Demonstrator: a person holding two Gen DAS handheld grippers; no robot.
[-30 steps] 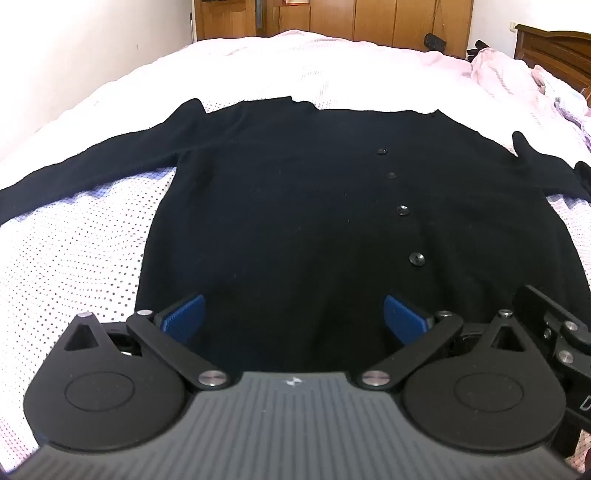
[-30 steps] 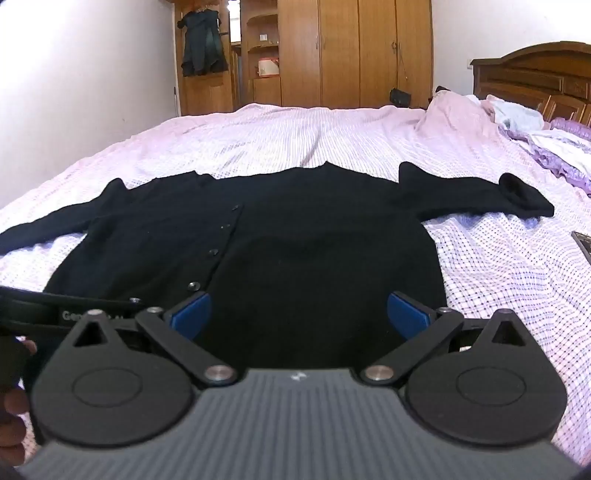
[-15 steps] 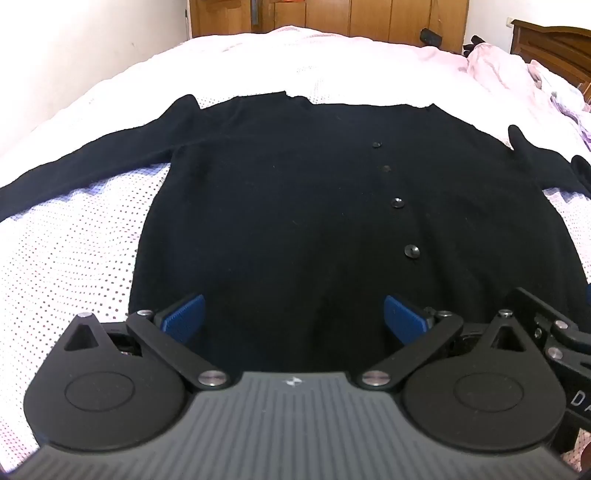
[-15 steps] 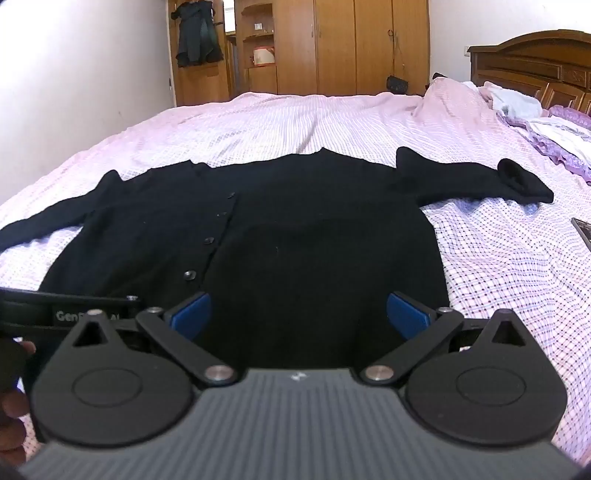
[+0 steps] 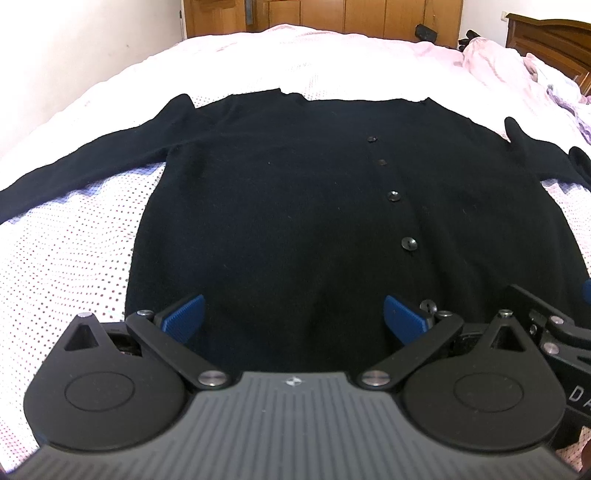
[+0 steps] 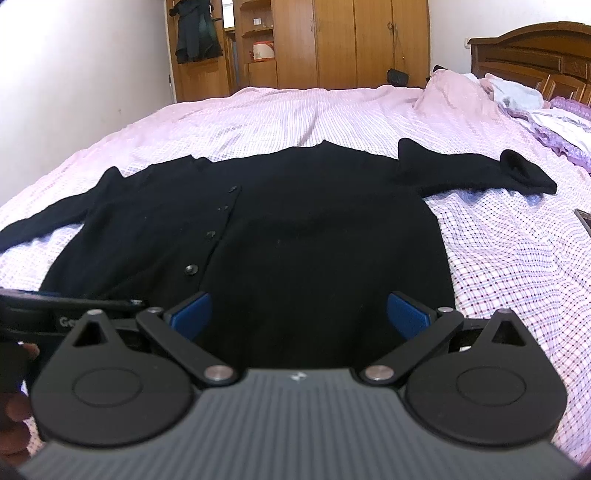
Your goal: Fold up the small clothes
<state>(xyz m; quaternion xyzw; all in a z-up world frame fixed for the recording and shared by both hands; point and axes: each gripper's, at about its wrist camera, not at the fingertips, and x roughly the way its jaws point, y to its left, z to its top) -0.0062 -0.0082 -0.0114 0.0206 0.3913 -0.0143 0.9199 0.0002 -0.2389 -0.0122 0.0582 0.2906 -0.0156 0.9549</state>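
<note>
A wide bed (image 6: 332,110) filled most of the room, covered with a pale pink checked sheet (image 6: 517,258). Behind it a row of wooden wardrobes (image 6: 351,40) ran along the far wall, with open shelves (image 6: 258,44) at their left end and a dark garment (image 6: 195,33) hanging beside them. A plain white wall (image 6: 74,74) stood on the left. A carved dark wooden headboard (image 6: 535,55) rose at the right, with rumpled bedding (image 6: 554,118) piled below it. Daylight lit the room evenly.

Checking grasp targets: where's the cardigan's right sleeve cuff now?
In the right wrist view the sleeve cuff lies upper right on the checked bedsheet, stretched out from the black cardigan toward the purple-frilled bedding.
</note>
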